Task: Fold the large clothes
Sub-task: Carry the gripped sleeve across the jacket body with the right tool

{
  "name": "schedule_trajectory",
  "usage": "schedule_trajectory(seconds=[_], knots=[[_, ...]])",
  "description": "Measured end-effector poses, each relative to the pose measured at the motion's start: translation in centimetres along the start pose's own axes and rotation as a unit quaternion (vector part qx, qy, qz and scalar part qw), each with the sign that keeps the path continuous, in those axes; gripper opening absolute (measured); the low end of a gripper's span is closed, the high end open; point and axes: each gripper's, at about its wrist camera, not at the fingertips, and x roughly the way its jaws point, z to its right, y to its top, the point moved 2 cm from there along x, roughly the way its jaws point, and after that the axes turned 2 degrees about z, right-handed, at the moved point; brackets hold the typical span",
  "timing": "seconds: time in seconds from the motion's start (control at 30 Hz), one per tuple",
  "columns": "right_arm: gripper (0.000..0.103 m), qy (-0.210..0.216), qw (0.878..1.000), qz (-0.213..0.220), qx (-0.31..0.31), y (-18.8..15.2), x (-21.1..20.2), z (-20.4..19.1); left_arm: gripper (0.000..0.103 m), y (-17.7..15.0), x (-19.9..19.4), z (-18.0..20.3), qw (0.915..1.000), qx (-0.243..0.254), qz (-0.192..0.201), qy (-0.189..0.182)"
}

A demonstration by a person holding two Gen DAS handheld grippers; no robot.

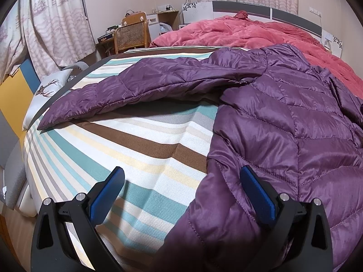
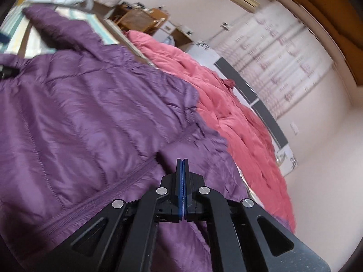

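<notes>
We see a purple quilted jacket (image 1: 283, 117) spread on a bed with a striped sheet (image 1: 140, 145), one sleeve (image 1: 127, 90) stretched out to the side, and a rumpled pink quilt (image 1: 261, 31) lying beyond it. Our left gripper (image 1: 181, 188) has its blue-padded fingers (image 1: 106, 195) wide apart and empty, one over the sheet, the other against the jacket's hem. Our right gripper (image 2: 182, 165) hovers over the jacket, fingers pressed fully together with nothing between them.
</notes>
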Motion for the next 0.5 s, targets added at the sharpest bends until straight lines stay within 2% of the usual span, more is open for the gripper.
schedule_trajectory(seconds=[0.13, 0.2, 0.23, 0.27, 0.3, 0.33, 0.37, 0.4, 0.43, 0.5], knots=[[0.001, -0.006, 0.999, -0.026, 0.021, -0.3, 0.2, 0.8, 0.101, 0.0, 0.0, 0.0, 1.0000, -0.002, 0.000, -0.001], [0.001, 0.004, 0.999, -0.043, 0.030, -0.6, 0.8, 1.2, 0.101, 0.0, -0.1, -0.1, 1.0000, -0.001, 0.001, 0.000], [0.010, 0.003, 0.998, -0.053, 0.033, -0.8, 1.1, 1.2, 0.101, 0.0, -0.1, -0.1, 1.0000, -0.001, 0.001, 0.000], [0.025, 0.004, 0.997, -0.064, 0.038, -1.1, 1.6, 1.4, 0.101, 0.0, -0.1, -0.1, 1.0000, 0.000, 0.001, 0.001], [0.063, 0.003, 0.996, -0.073, 0.051, -1.3, 1.9, 1.7, 0.101, 0.0, 0.0, -0.1, 1.0000, 0.000, 0.001, 0.001], [0.074, -0.006, 0.996, -0.067, 0.061, -1.4, 1.9, 2.1, 0.101, 0.0, -0.1, -0.1, 1.0000, -0.001, 0.001, 0.001], [0.074, -0.010, 0.996, -0.060, 0.068, -1.5, 1.8, 2.2, 0.101, 0.0, -0.1, -0.1, 1.0000, -0.001, 0.001, 0.001], [0.069, -0.010, 0.995, -0.062, 0.071, -1.5, 2.0, 2.5, 0.101, 0.0, -0.1, -0.1, 1.0000, -0.001, 0.001, 0.000], [0.055, -0.003, 0.995, -0.071, 0.075, -1.5, 2.5, 2.6, 0.101, 0.0, -0.1, -0.1, 1.0000, -0.002, 0.001, 0.000], [0.050, 0.011, 0.991, -0.097, 0.090, -1.8, 3.9, 3.1, 0.101, 0.0, -0.1, -0.1, 1.0000, -0.001, 0.001, 0.000]])
